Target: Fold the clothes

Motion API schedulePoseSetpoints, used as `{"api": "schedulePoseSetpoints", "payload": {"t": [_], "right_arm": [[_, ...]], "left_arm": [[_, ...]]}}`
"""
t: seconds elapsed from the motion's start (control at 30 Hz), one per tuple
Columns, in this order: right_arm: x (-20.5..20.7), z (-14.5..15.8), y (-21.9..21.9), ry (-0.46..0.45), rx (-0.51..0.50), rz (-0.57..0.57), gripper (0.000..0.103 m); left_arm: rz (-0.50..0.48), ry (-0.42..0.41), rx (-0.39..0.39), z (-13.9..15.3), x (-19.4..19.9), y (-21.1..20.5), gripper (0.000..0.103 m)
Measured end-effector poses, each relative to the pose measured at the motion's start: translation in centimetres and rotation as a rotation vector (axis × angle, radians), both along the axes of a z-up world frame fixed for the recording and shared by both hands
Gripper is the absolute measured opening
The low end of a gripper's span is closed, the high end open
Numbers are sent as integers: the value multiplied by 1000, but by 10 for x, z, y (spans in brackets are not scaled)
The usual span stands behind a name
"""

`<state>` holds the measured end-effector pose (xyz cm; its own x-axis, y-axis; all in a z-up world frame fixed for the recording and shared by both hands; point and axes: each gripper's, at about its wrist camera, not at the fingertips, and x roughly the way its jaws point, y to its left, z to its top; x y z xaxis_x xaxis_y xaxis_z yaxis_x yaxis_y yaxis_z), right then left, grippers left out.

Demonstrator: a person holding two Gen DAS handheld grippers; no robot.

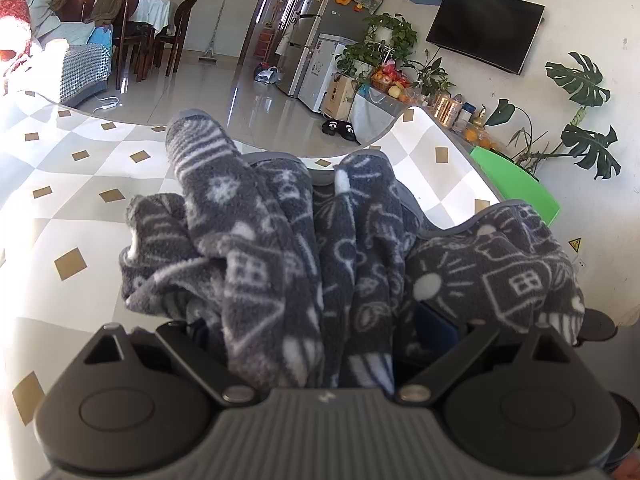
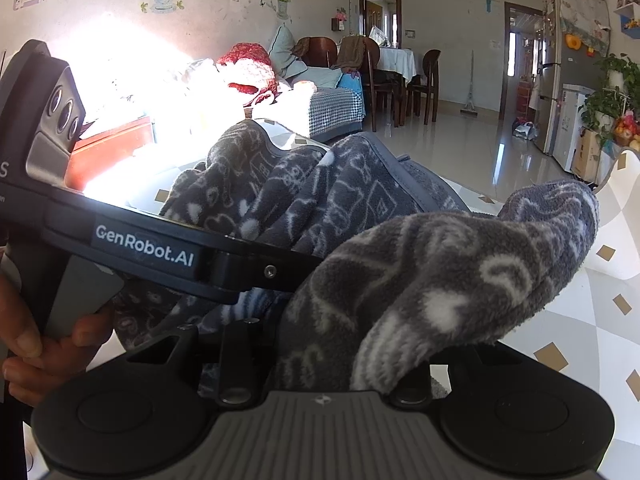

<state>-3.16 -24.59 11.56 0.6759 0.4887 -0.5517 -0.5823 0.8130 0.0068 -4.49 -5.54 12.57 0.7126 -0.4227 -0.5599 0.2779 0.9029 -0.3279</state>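
A dark grey fleece garment (image 1: 304, 248) with white doodle print is bunched up over the checkered table (image 1: 80, 184). In the left wrist view it runs back between the jaws of my left gripper (image 1: 316, 320), which is shut on it, and the cloth hides the fingertips. In the right wrist view another fold of the garment (image 2: 440, 280) drapes over my right gripper (image 2: 332, 344), which is shut on it with its fingers covered. The left gripper's body (image 2: 144, 244) crosses that view at the left, held by a person's hand (image 2: 36, 356). The two grippers are close together.
The table's far edge curves just beyond the garment, with shiny floor past it. A green chair (image 1: 516, 188) stands at the table's right side. A sofa (image 2: 328, 108) with cushions lies behind, and plants and a fridge (image 2: 560, 92) line the far wall.
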Motion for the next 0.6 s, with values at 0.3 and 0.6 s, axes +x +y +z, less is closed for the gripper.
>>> {"api": "schedulePoseSetpoints", "payload": {"t": [0.3,0.6], "right_arm": [[1,-1,-8,-8,23,-10,36],[-7,-7,-19,-12,42,-19,36]], "left_arm": [[-4,-18,13,2,5,-10,95],[-10,-32,16,1,6,-16,95]]}}
